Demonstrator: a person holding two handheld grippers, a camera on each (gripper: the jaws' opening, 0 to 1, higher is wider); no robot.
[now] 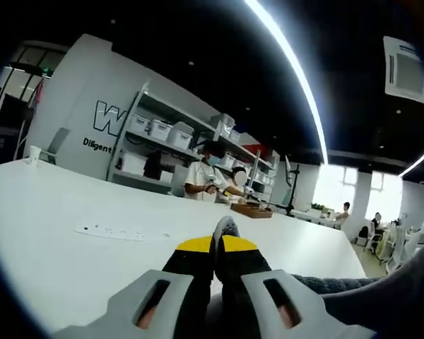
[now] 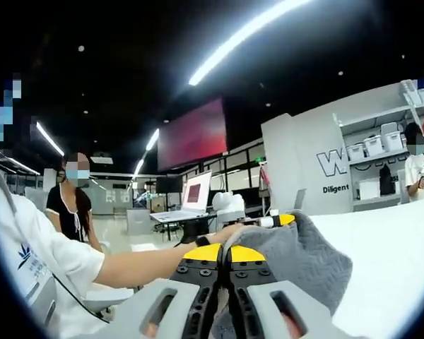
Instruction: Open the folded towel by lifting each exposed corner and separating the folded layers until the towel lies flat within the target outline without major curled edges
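White table (image 1: 71, 205) spans your left gripper view, with storage shelving (image 1: 169, 141) behind. Grey towel (image 2: 297, 258): raised off the table, held at both grippers. Your right gripper (image 2: 222, 261): jaws together, clamped on towel fabric. Your left gripper (image 1: 215, 244): jaws together, pinching a towel corner at the tips. Power strip (image 1: 124, 232): flat on the table.

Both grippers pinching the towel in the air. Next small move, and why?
Probably spread the two grippers apart, then lower. The left gripper is shut on a small bit of grey towel, the right gripper on a bunched fold of the towel, both lifted off the white table. The cloth hangs gathered, so parting the hands should separate the layers.
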